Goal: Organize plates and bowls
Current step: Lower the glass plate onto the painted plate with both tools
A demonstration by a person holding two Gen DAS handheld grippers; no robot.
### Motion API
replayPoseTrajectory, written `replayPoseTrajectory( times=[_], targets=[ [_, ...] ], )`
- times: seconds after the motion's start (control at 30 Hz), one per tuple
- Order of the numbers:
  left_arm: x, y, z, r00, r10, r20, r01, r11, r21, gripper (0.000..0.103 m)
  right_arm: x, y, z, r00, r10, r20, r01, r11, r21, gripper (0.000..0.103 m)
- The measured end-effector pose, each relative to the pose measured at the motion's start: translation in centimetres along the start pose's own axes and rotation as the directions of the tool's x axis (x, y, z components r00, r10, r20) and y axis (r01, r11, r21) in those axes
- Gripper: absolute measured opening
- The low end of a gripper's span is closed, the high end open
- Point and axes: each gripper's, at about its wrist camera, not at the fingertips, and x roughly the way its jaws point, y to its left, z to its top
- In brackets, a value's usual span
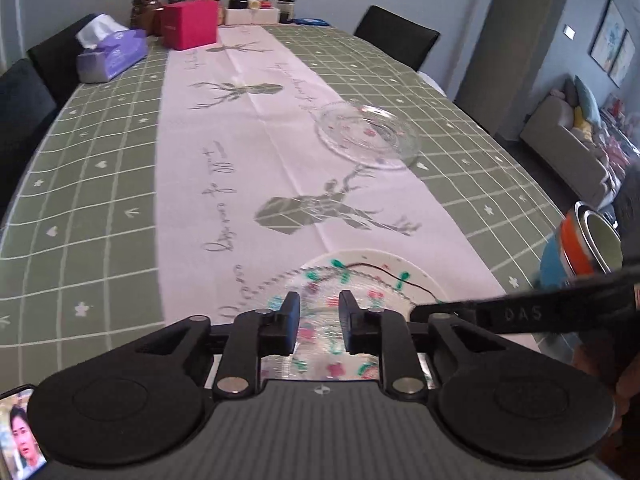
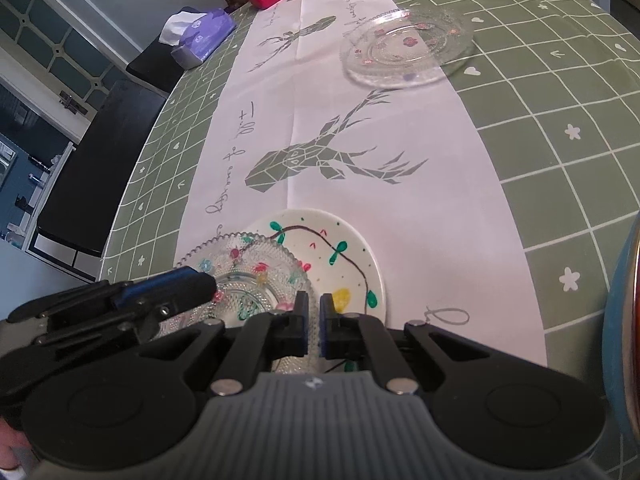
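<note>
Looking down both cameras, I see the two grippers meeting over a stack at the near end of the bench (image 2: 560, 92). A small glass plate (image 2: 244, 276) with a beaded rim and painted flowers lies on top of a white plate (image 2: 340, 264) painted with a vine and green leaves, offset toward its left side.

My left gripper (image 1: 319, 312) has its fingers (image 1: 290, 312) standing a narrow gap apart with the glass plate showing between and below them; the pads do not press on it as far as I can see. From the right camera that same gripper comes in from the left, its tip over the near-left part of the glass plate.

My right gripper (image 2: 314, 312) has its fingers (image 2: 301, 316) drawn almost together, only a thin slit between the pads, just above the near edge of the stack where the glass rim overlaps the white plate. I cannot tell whether they pinch the rim.

A second, larger clear glass plate (image 1: 368, 136) sits well ahead of the fingers, to the right, half on the white runner (image 1: 224, 128). A striped bowl (image 1: 580, 248) in blue and orange shows at the far right edge, tilted. A tissue box (image 1: 112, 54) and a red box (image 1: 190, 24) stand far ahead on the left.
</note>
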Motion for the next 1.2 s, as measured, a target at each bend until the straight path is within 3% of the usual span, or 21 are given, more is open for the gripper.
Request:
replayPoseTrajectory(
  times=[0.17, 0.27, 0.43, 0.8, 0.93, 1.2],
  targets=[
    [-1.2, 3.3, 0.1, 0.994, 0.105, -0.028, -0.108, 0.99, -0.095, 0.034, 0.3, -0.4, -0.4, 0.999, 0.034, -0.012, -0.034, 0.999, 0.003, 0.008],
    [-0.8, 5.0, -0.8, 0.991, 0.103, -0.088, -0.117, 0.979, -0.166, 0.035, 0.3, -0.4, -0.4, 0.999, 0.041, -0.01, -0.041, 0.999, -0.008, 0.008],
    [-1.0, 6.1, -2.5, 0.995, 0.041, -0.09, -0.062, 0.967, -0.246, 0.035, 0.3, -0.9, -0.4, 0.998, 0.065, -0.012, -0.065, 0.998, 0.009, 0.008],
    [-1.2, 6.5, -3.6, 0.995, -0.044, -0.095, 0.013, 0.953, -0.304, 0.035, 0.1, -1.5, -0.8, 0.995, 0.101, -0.019, -0.1, 0.995, 0.023, 0.008],
    [-1.0, 6.3, -3.6, 0.992, -0.083, -0.093, 0.051, 0.951, -0.305, 0.016, 0.1, -1.6, -0.7, 0.994, 0.107, -0.021, -0.106, 0.994, 0.028, 0.008],
    [-1.0, 6.3, -3.5, 0.993, -0.08, -0.083, 0.05, 0.945, -0.322, 0.013, 0.0, -1.6, -0.9, 0.995, 0.102, -0.009, -0.102, 0.994, 0.029, 0.006]
  ],
)
